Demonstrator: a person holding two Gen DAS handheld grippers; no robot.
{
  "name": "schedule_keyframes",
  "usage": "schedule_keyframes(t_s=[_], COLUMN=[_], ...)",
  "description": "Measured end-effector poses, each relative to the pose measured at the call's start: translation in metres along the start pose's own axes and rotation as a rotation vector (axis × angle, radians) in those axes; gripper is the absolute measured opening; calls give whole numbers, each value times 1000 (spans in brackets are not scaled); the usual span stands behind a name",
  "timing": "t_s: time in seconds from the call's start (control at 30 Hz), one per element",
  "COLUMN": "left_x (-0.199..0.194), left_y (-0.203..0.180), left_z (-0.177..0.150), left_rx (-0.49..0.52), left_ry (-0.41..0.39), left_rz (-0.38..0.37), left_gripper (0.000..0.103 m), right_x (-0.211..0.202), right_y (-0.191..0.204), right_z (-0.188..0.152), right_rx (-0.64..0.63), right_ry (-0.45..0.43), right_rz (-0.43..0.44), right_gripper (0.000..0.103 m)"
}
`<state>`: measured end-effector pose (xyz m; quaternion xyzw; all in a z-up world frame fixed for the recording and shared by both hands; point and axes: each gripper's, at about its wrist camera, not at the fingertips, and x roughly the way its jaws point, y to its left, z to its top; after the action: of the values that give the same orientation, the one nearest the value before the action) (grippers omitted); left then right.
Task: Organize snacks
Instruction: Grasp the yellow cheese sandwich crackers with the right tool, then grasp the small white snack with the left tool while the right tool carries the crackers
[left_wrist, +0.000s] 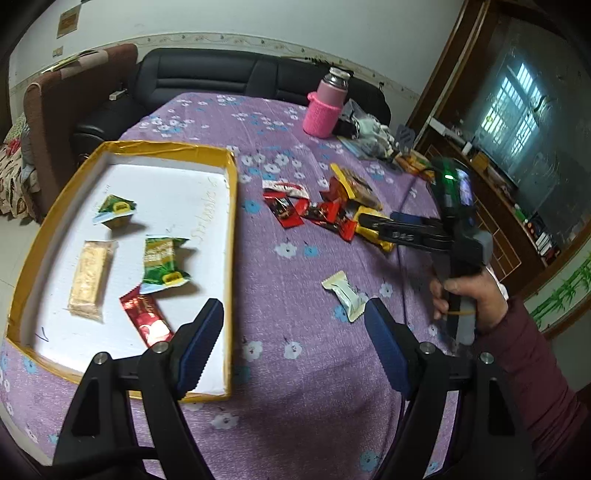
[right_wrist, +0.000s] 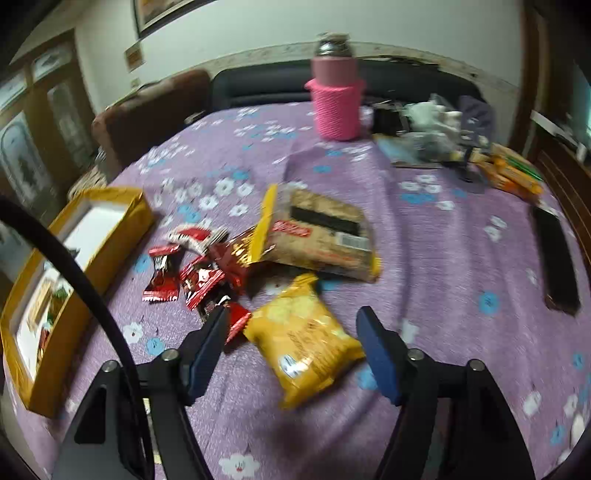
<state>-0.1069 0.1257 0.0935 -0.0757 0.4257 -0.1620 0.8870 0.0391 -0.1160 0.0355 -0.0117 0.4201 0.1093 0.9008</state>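
Left tongs (left_wrist: 293, 334) stood spread and empty above the table's purple flowered cloth (left_wrist: 295, 122), just right of the shallow yellow-rimmed cardboard tray (left_wrist: 232, 206). The tray already held five wrapped snacks; a small white wrapped sweet (left_wrist: 345, 295) lay loose on the cloth near the right-hand finger of these tongs.

Right tongs (right_wrist: 293, 345) were spread wide, pinching nothing, with the crinkly yellow foil snack packet (right_wrist: 306, 347) lying between the fingers on the cloth. Judged light, soft and puffed with air; foil likely slippery, contents possibly crushable. Best taken across its narrow middle, gently.

Red wrapped sweets (right_wrist: 192, 273) crowded its left edge, touching the left finger's tip; a larger clear cracker pack (right_wrist: 325, 229) lay just behind. Open cloth to the right. The tray lay well to the left; its raised rim would need clearing.
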Motion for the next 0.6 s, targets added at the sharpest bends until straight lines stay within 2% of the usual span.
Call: schedule_keyframes(t_s=[0.17,0.2,0.23,0.27,0.4,0.6], left_x=[8,10,13,17,39,81], left_y=[-12,-15,-18,-21,-35,-53], left_z=[2,2,3,4,5,8], left_rx=[26,35,43,50,91,115], left_ry=[15,21,29,40,95,150], left_rz=[-7,-6,-2,3,21,43], left_gripper=[79,79,79,77,61,61], right_x=[16,15,14,14,-4,-38], right_y=[14,13,10,6,-7,-13], right_z=[-4,-7,-9,-13,-29,-55], right_rx=[-115,-107,-92,-61,35,108], right_ry=[41,46,59,82,78,34], right_rz=[-52,-51,-51,-36,1,72], right_gripper=[73,55,44,43,43,43])
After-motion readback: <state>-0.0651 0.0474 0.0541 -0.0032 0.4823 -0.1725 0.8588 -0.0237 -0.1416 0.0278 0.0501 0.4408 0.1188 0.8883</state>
